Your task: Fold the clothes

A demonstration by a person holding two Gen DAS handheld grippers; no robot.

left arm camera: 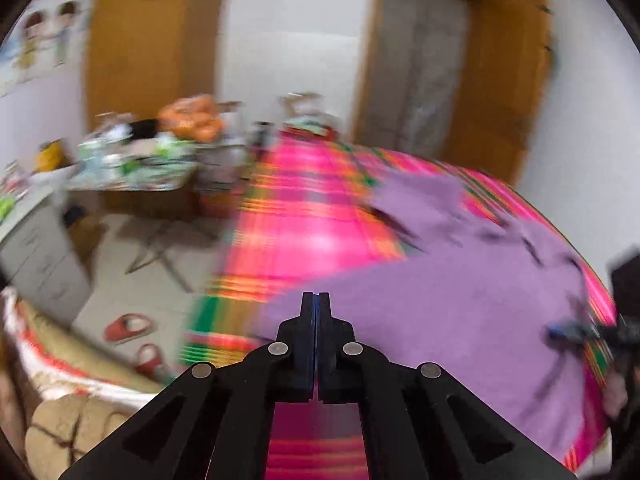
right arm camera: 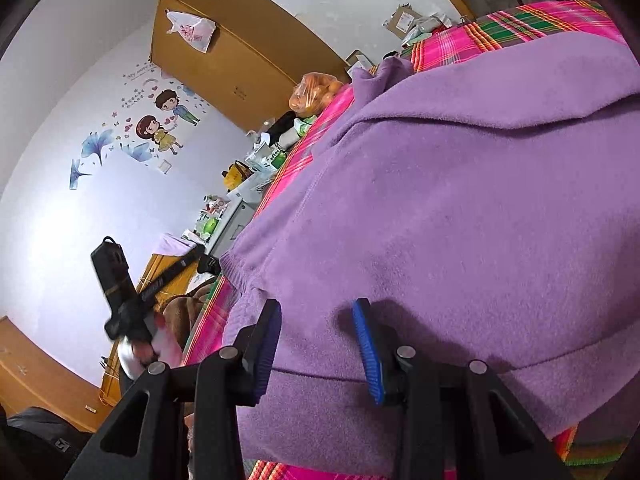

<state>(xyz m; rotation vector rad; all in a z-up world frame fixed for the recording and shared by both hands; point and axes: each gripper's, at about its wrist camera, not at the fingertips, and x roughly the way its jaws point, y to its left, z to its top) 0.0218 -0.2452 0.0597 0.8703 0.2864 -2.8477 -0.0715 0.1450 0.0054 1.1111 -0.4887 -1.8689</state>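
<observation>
Your right gripper (right arm camera: 316,344) stood with its fingers spread, straddling the near hem of the purple fleece garment (right arm camera: 460,200), seemingly placed to pinch that edge. The garment lay spread ahead of it on the pink plaid bedcover (left arm camera: 304,216). Your left gripper (left arm camera: 316,300) was pressed together on nothing, with the fleece ahead and to its right.

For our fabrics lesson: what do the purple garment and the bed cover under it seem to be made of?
Purple garment: probably fleece, matte; its surface looks fuzzy and napped, with soft thick folds. Bed cover: probably thin woven cotton, flat finish; its pink, green and orange plaid lines look crisp.
</observation>
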